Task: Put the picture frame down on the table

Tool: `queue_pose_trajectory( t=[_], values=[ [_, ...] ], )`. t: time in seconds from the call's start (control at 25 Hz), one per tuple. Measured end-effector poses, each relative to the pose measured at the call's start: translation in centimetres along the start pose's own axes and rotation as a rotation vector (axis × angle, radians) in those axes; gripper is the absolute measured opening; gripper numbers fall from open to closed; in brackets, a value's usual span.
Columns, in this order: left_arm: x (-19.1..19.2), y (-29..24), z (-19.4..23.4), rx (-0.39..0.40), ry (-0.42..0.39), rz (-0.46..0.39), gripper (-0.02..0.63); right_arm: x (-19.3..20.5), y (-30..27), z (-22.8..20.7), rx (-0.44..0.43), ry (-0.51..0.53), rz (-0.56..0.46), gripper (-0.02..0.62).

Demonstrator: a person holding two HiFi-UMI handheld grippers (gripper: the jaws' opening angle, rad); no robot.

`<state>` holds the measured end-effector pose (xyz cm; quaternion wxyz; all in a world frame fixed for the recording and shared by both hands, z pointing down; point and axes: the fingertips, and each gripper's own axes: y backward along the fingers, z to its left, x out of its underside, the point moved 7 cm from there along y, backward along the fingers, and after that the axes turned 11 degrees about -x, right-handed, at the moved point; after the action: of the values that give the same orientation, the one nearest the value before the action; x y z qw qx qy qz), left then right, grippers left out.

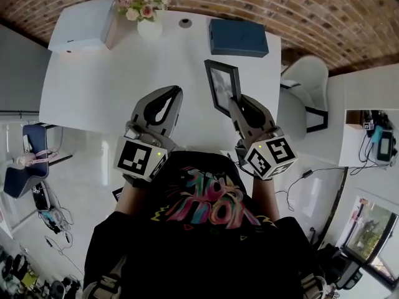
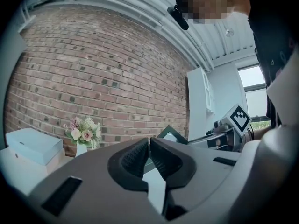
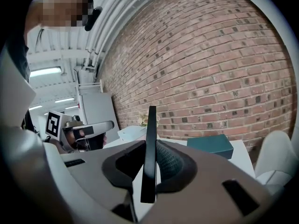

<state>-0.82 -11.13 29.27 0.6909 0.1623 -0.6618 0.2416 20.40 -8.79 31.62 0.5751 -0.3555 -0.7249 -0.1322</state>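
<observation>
A black picture frame (image 1: 222, 86) with a pale photo stands upright above the white table (image 1: 106, 80), near its right side. My right gripper (image 1: 237, 103) is shut on the frame's near edge. In the right gripper view the frame (image 3: 151, 120) shows edge-on, with both ribbed pads pressing on it. My left gripper (image 1: 174, 93) hovers over the table's near edge to the left of the frame. Its jaws are shut with nothing between them (image 2: 148, 144). From the left gripper view the frame's corner (image 2: 170, 133) peeks over the jaws.
A vase of pink flowers (image 1: 146, 8) and a light blue box (image 1: 81, 23) sit at the table's far left. A dark teal box (image 1: 238, 37) lies at the far right. A white chair (image 1: 305, 92) stands right of the table, and a brick wall runs behind.
</observation>
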Motion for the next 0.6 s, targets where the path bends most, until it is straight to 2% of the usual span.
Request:
queue_pose_trajectory(
  t=[0.2, 0.6],
  values=[
    [-0.8, -2.5, 1.7, -0.015, -0.007, 0.013, 0.034, -1.7, -2.2, -2.6, 0.000, -0.015, -0.009, 0.087],
    [-0.9, -4.3, 4.1, 0.002, -0.001, 0.020, 0.034, -2.7, -4.8, -2.8, 0.006, -0.015, -0.007, 0.087]
  ],
)
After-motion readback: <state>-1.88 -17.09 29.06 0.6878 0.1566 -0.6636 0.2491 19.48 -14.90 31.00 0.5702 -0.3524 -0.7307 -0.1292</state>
